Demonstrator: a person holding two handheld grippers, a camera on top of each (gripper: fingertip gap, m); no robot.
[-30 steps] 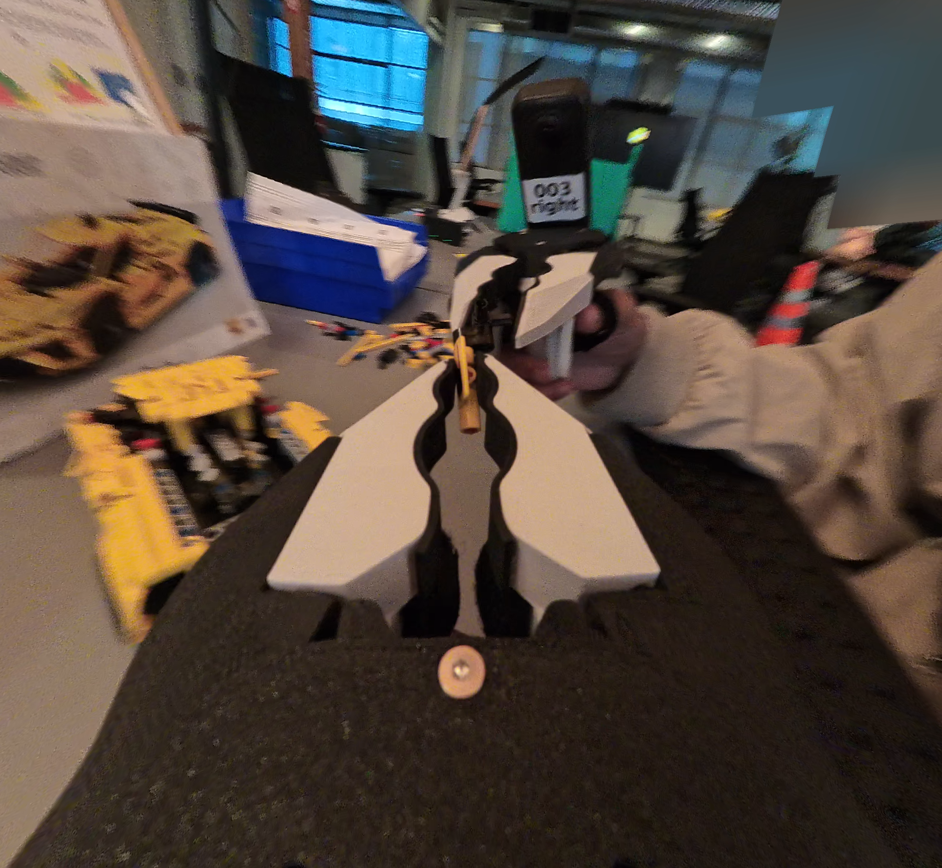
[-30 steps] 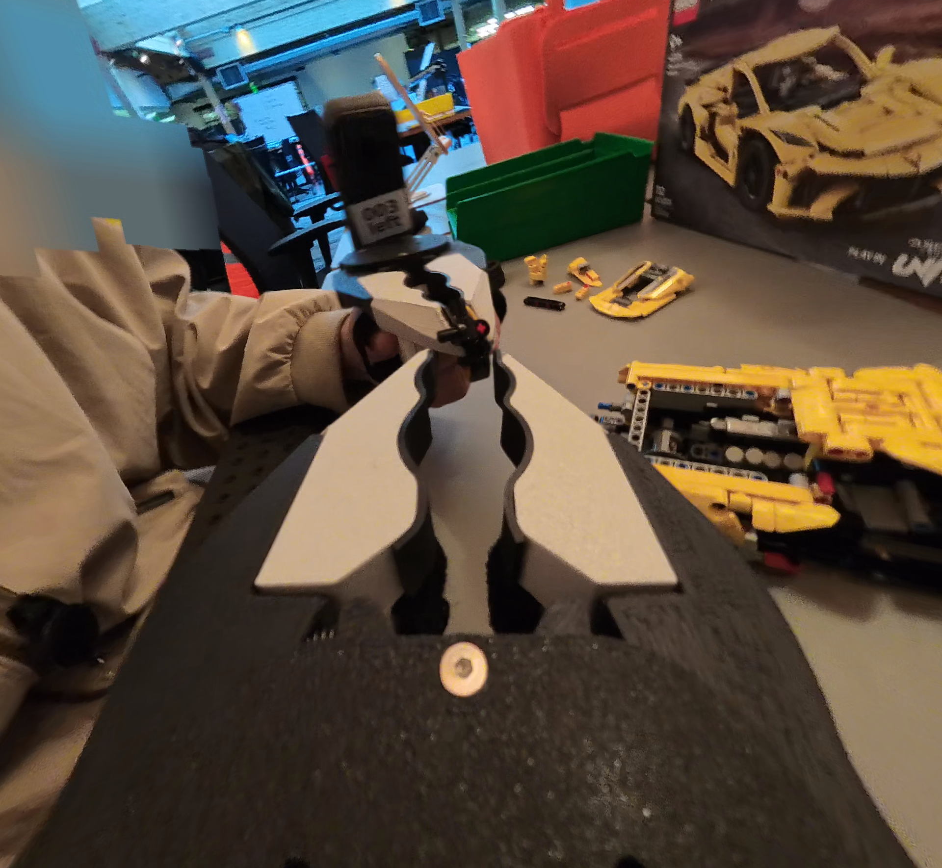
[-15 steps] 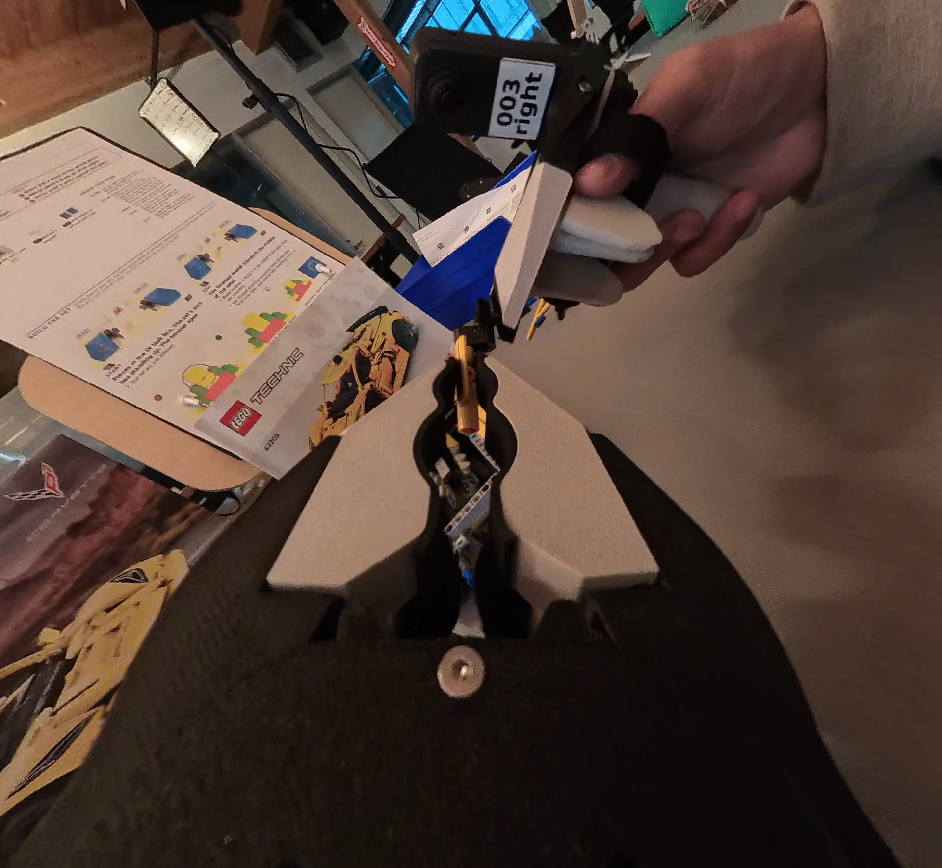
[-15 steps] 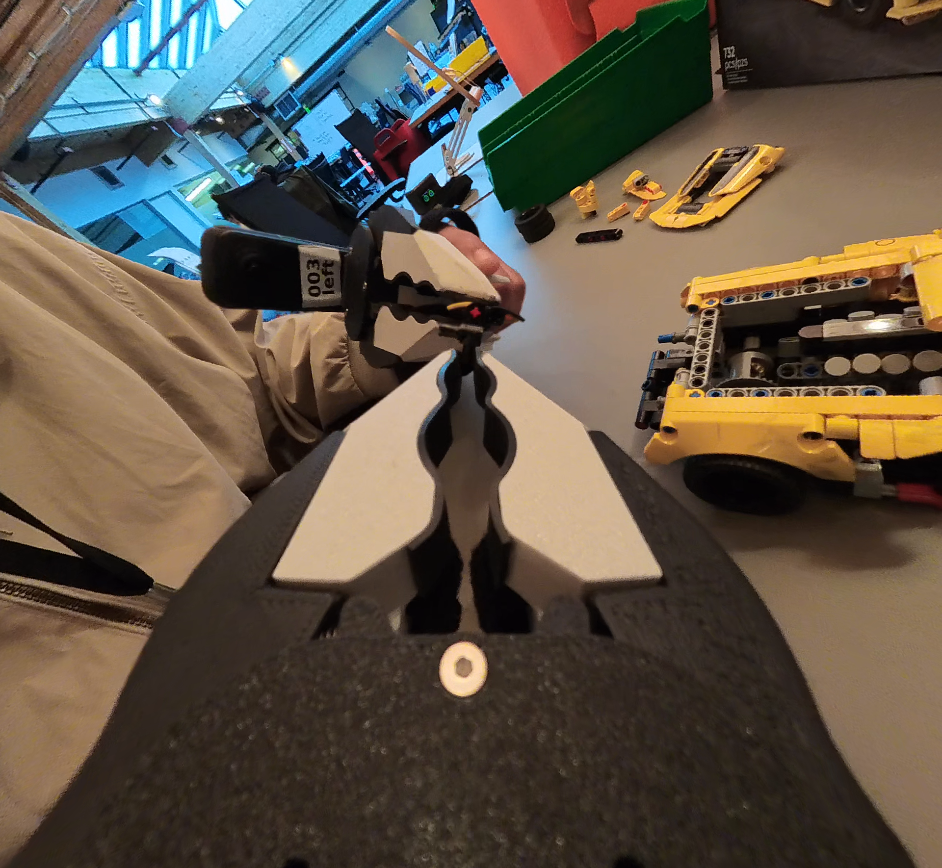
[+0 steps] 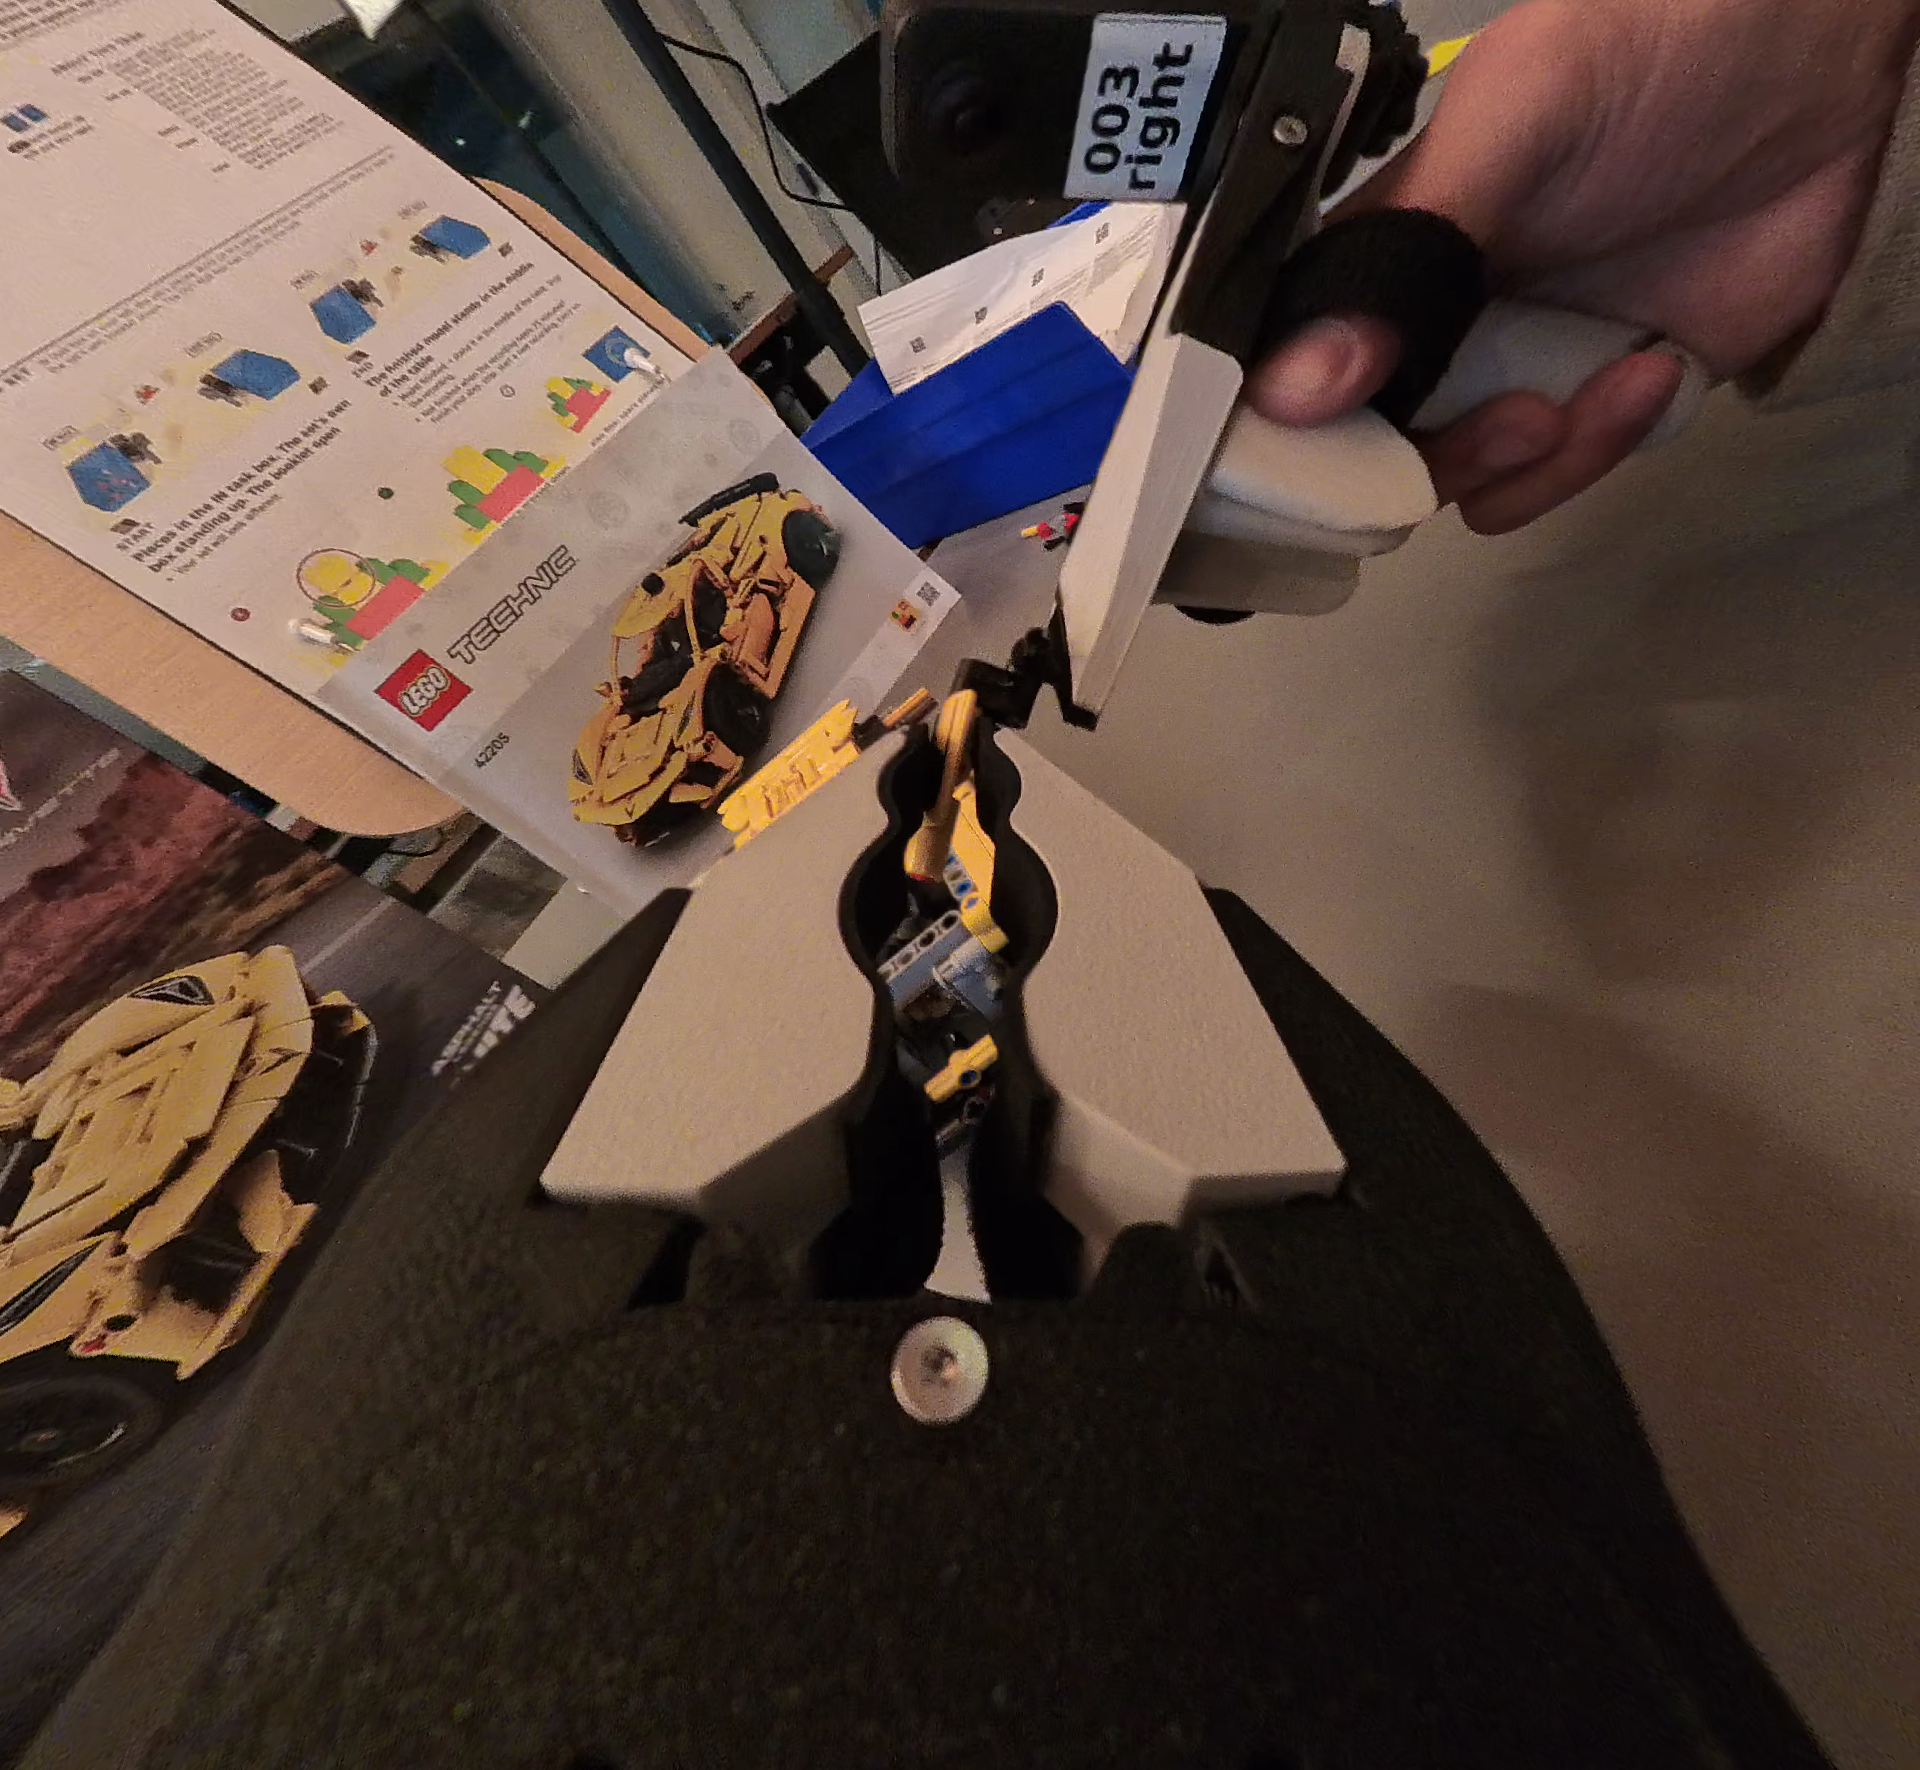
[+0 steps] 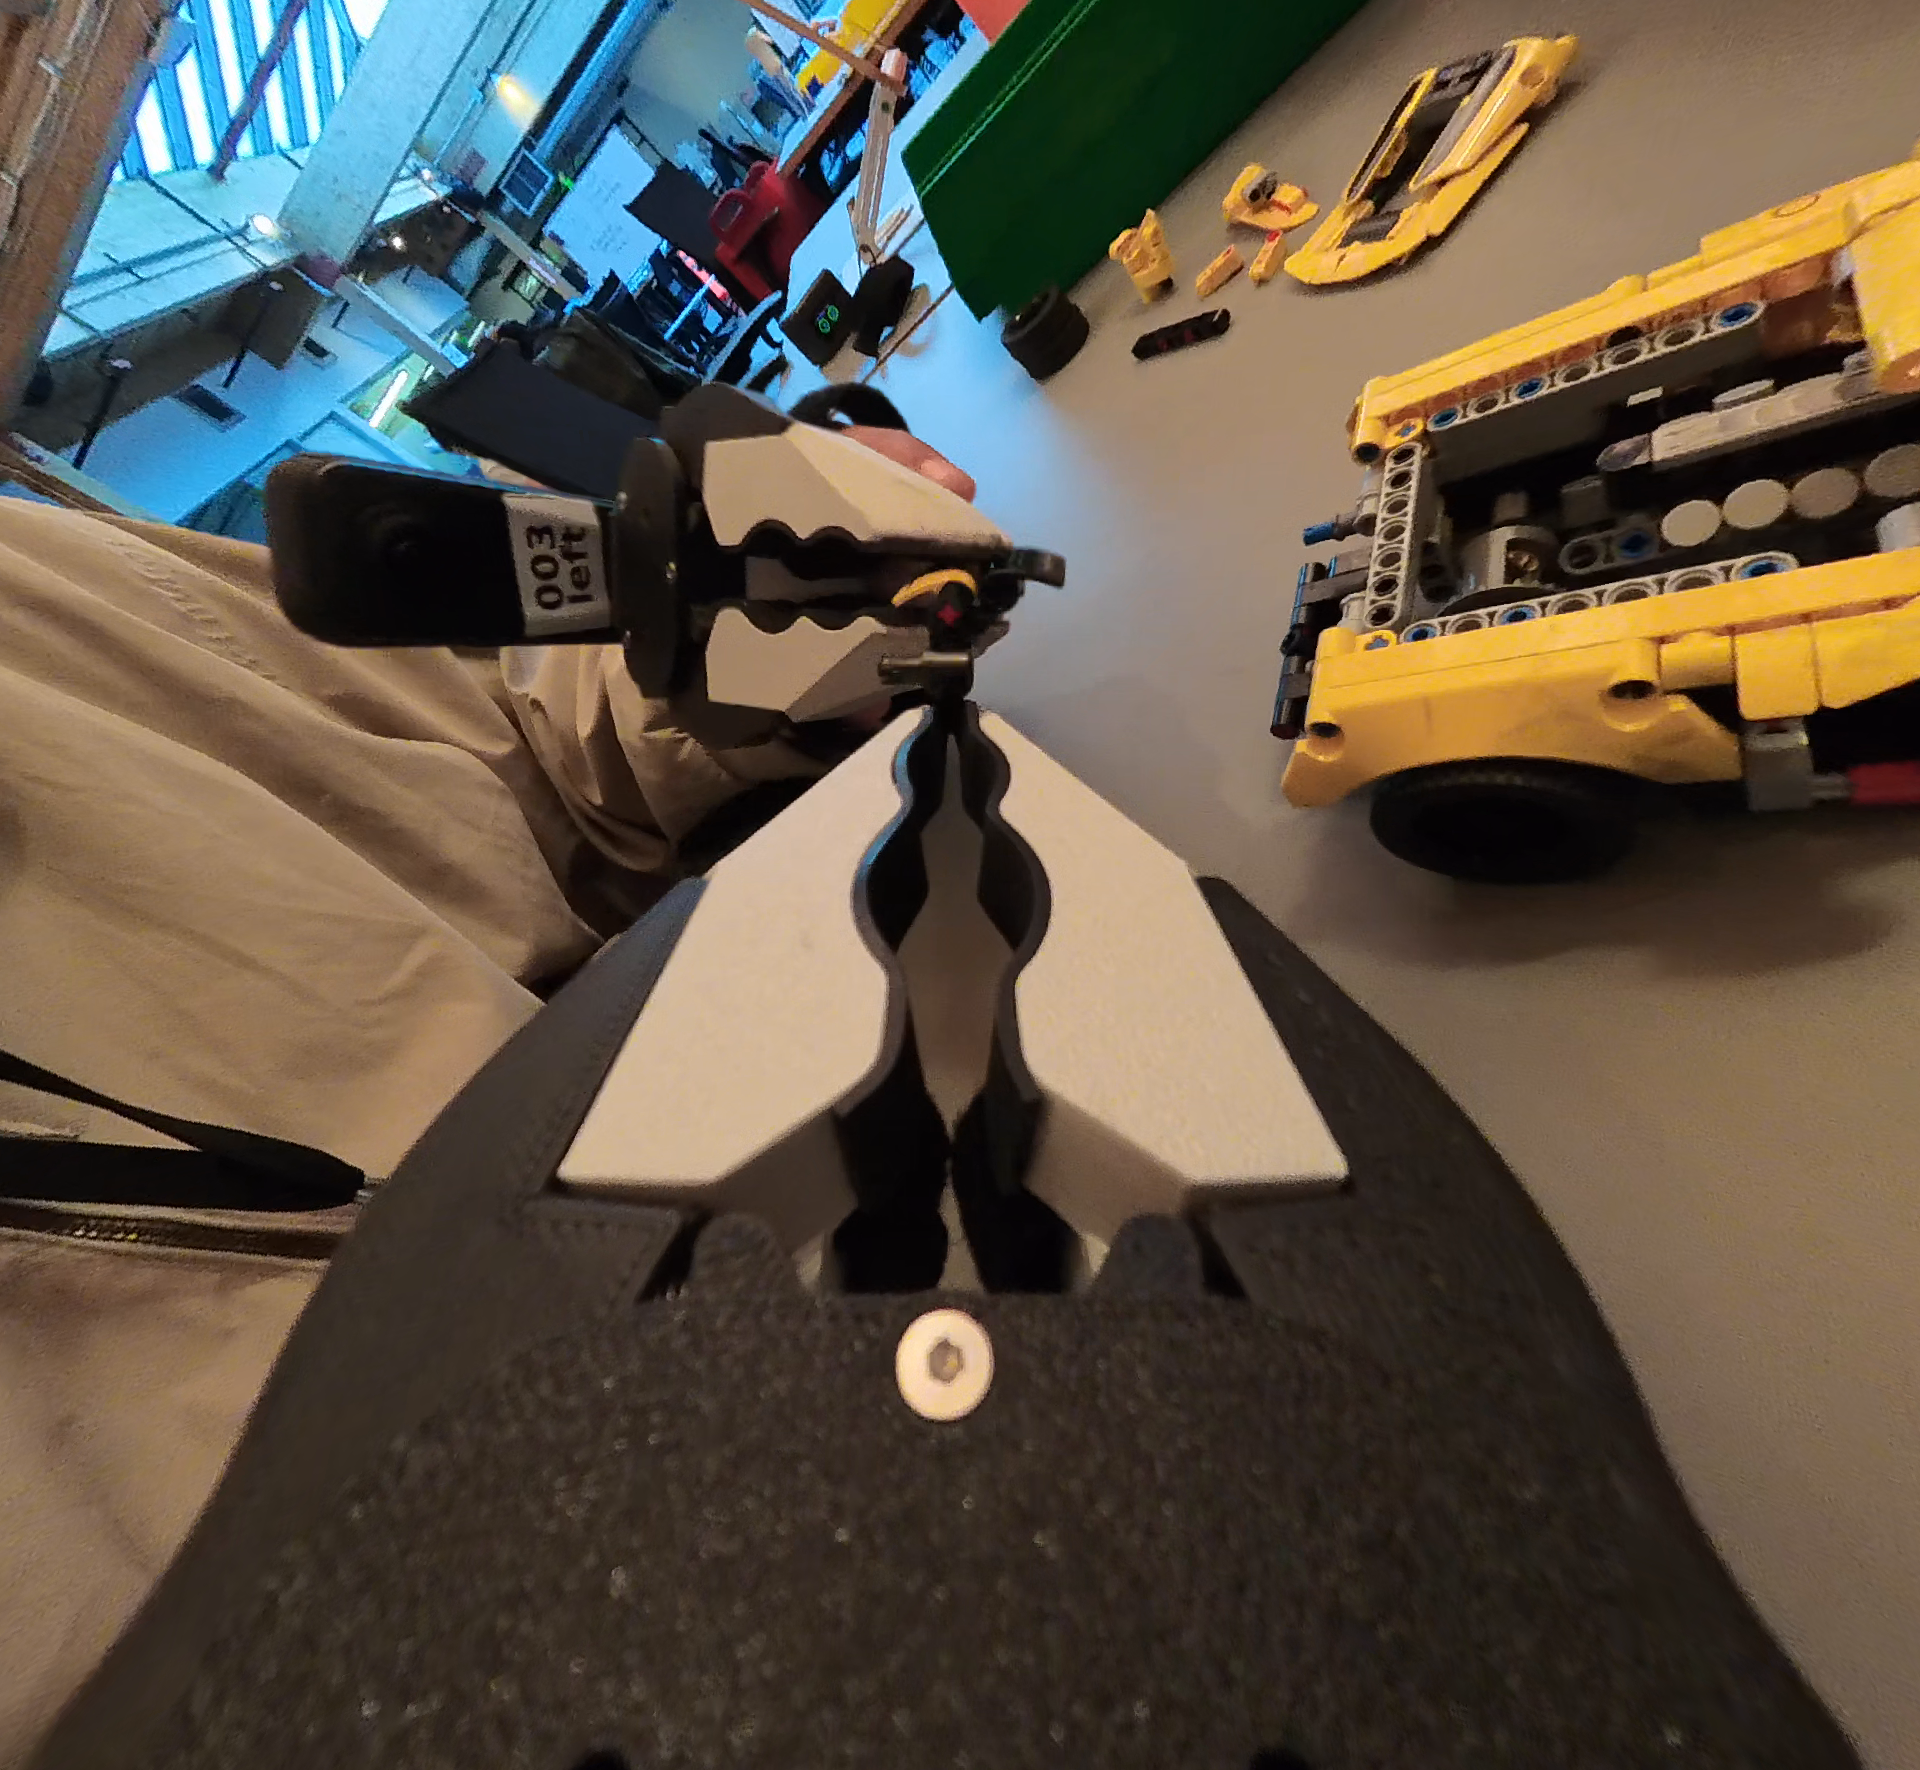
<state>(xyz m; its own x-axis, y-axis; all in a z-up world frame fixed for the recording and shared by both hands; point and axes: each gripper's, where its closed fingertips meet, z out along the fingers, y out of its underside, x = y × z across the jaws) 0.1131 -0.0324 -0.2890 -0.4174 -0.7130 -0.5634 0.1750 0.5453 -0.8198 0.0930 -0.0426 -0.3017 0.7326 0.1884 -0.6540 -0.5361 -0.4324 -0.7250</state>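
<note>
My left gripper (image 5: 951,733) is shut on a small yellow curved brick piece (image 5: 940,806) that sticks out past its tips. My right gripper (image 6: 943,718) is shut on a small black piece (image 6: 935,666). The two grippers meet tip to tip above the grey table, roughly at right angles. In the left wrist view the right gripper (image 5: 1070,692), held by a hand, brings the black piece (image 5: 1013,681) against the yellow one. In the right wrist view the left gripper (image 6: 1008,598) lies sideways, with the yellow piece (image 6: 925,590) and a red pin showing.
A part-built yellow brick car (image 6: 1610,598) stands on the table to the right. Behind it are loose yellow parts (image 6: 1423,151), a black wheel (image 6: 1044,333) and a green bin (image 6: 1143,58). A blue bin (image 5: 977,432), an instruction booklet (image 5: 644,650) and the set's box (image 5: 156,1097) stand to the left. My left and right fingertips are right by each other.
Both grippers have rolled onto their sides and drawn together. The right gripper's tips now touch the left's yellow piece. Since half a second ago they have only come slightly closer.
</note>
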